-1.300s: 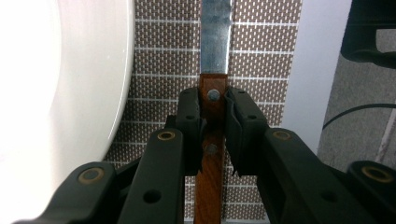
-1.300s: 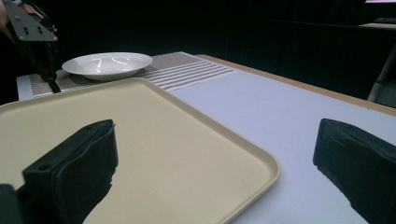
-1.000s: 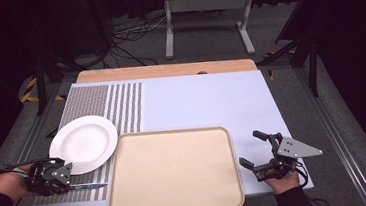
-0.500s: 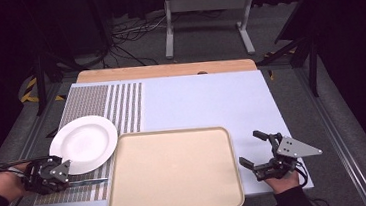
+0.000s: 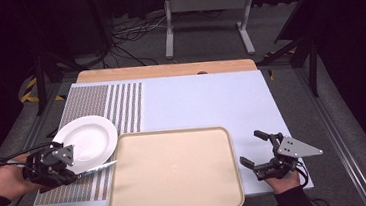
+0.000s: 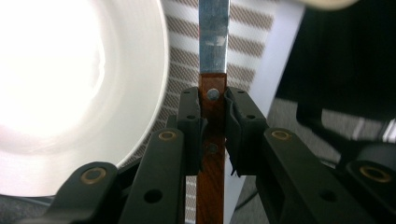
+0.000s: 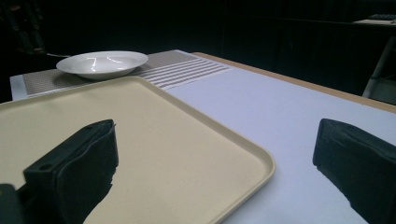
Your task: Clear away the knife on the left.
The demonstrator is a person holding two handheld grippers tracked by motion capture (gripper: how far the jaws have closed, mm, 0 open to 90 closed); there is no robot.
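The knife (image 6: 214, 70) has a dull steel blade and a glossy reddish wooden handle with metal rivets. The plate (image 5: 90, 139) looks like glossy white ceramic. The tray (image 5: 174, 170) is smooth matt beige plastic. The counter (image 5: 168, 70) edge is wood under a matt mat (image 5: 206, 101).

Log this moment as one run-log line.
left gripper: shut on knife handle, beside plate | right gripper: open, holding nothing, right of tray | tray: bare
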